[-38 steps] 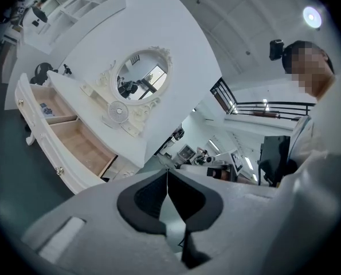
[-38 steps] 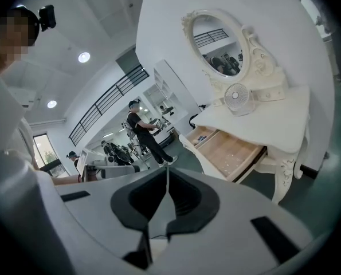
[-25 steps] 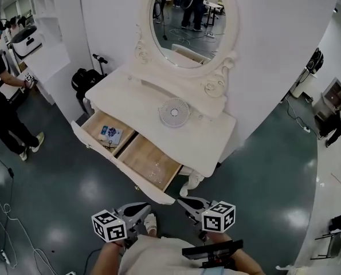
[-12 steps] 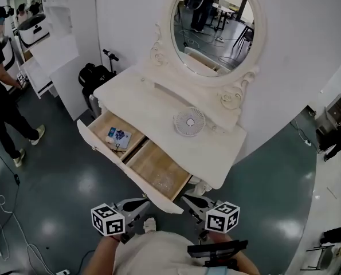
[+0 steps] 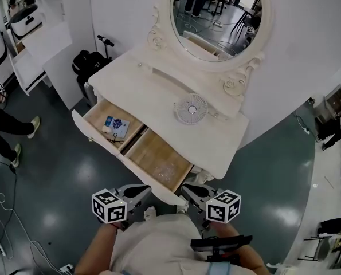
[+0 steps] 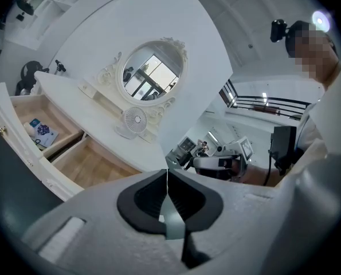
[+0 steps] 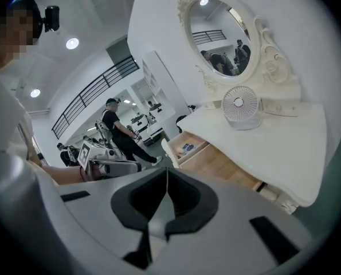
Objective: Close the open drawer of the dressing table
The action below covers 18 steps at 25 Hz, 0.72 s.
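The white dressing table [image 5: 159,87] with an oval mirror [image 5: 216,16] has its wide drawer [image 5: 110,153] pulled out toward me. The left compartment holds a small blue packet [image 5: 116,124]; the right compartment [image 5: 159,162] is bare wood. My left gripper [image 5: 142,191] and right gripper [image 5: 187,191] hover side by side just in front of the drawer's near right corner, both shut and holding nothing. In the left gripper view the shut jaws [image 6: 167,179] sit below the drawer [image 6: 21,148]. In the right gripper view the gripper [image 7: 167,176] is shut, with the drawer [image 7: 213,159] to its right.
A small white fan [image 5: 191,108] stands on the tabletop. A black bag [image 5: 87,65] and a white shelf unit [image 5: 35,44] are left of the table. A person's legs [image 5: 7,128] show at the far left. Cables [image 5: 4,211] lie on the dark floor.
Both grippers have come closer to the drawer's front corner. The table now sits lower and nearer in the head view, and the person at the left has slid mostly out of frame.
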### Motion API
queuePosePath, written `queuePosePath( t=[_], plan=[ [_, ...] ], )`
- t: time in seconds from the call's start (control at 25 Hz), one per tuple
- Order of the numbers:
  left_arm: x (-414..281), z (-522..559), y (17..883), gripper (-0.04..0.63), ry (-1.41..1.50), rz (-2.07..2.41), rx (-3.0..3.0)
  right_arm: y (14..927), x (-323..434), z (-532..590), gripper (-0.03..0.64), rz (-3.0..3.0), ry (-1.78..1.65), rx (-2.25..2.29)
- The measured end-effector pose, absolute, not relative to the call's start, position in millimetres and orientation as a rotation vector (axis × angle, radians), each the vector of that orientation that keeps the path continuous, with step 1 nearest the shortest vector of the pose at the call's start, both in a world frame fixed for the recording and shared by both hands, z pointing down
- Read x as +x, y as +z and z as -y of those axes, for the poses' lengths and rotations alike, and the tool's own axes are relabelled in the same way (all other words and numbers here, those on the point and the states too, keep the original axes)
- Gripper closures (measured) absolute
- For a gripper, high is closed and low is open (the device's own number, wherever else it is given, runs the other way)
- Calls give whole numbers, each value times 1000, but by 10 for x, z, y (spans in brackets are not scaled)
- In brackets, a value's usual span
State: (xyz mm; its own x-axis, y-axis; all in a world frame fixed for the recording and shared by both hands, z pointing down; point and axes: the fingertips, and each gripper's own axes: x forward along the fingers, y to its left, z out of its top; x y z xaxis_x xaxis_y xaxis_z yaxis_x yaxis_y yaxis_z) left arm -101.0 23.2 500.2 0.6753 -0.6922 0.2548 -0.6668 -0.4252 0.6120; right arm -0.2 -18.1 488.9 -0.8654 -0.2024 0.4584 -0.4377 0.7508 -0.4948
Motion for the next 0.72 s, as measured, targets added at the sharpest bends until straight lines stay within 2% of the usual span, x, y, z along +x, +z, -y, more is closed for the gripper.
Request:
queuePosePath(
  t=[0.36,0.52,0.72],
  plan=[
    [-1099,-190,5342,581,28,1090,2126,4953,-43,292,600,2545,865,474],
    [-1154,-192,5611,488,166,1132,2102,4964,-38,300,600,2538,846,468],
    [-1195,-214,5850,470,208,1149,2056,4946,-5,317,600,2537,846,484]
  ],
)
